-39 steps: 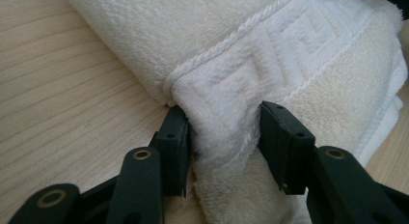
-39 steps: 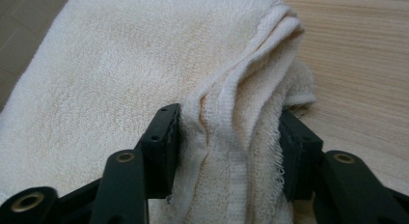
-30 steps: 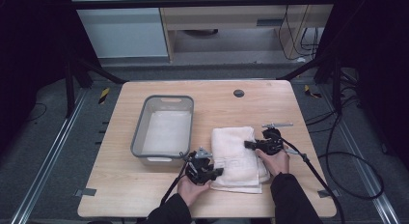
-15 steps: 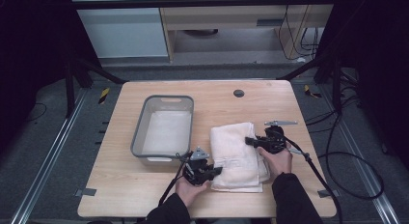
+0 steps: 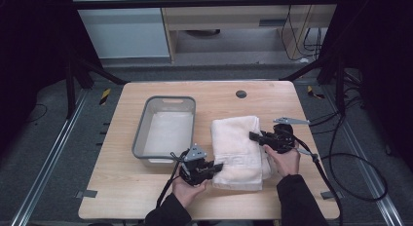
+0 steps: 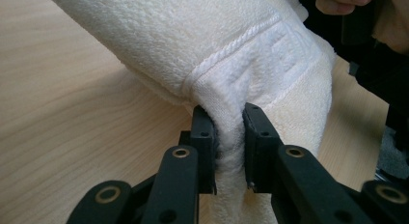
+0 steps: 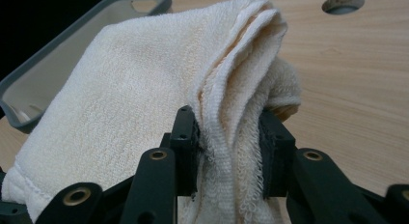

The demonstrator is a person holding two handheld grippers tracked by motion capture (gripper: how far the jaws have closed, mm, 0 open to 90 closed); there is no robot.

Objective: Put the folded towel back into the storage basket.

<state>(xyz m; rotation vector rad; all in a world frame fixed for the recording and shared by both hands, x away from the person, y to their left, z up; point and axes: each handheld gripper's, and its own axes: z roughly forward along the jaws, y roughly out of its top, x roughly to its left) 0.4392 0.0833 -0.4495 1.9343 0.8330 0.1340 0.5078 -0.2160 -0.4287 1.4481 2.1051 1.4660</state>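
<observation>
A pale wooden counter (image 5: 146, 197) stands on grey carpet in a dim room, with dark frame posts at either side and a cabinet behind. A round hole (image 5: 240, 94) is set near its far edge. A grey plastic basin (image 5: 141, 138) sits left of the counter's middle and looks empty.

The folded white towel (image 5: 236, 148) lies just right of the basin, running from mid-counter toward the near edge. The left claw (image 5: 216, 166) is clamped on the towel's near left corner; in the left gripper view the woven border is bunched tight between the black pads (image 6: 202, 137). The right claw (image 5: 253, 136) is clamped on the towel's right-hand edge, where several stacked layers are pinched between its pads (image 7: 185, 137). Gripping at two separated spots likely keeps the folded bundle from falling open when lifted, and the basin beside it looks like the probable destination.

Against the high view a second ago, both sets of jaws have just been closing, with towel between them, and are now fully shut on the cloth. The towel's gripped edges look slightly raised and rumpled where they lay flatter before, and both hands sit a little higher, so the lift seems to be starting. The basin has not moved.
</observation>
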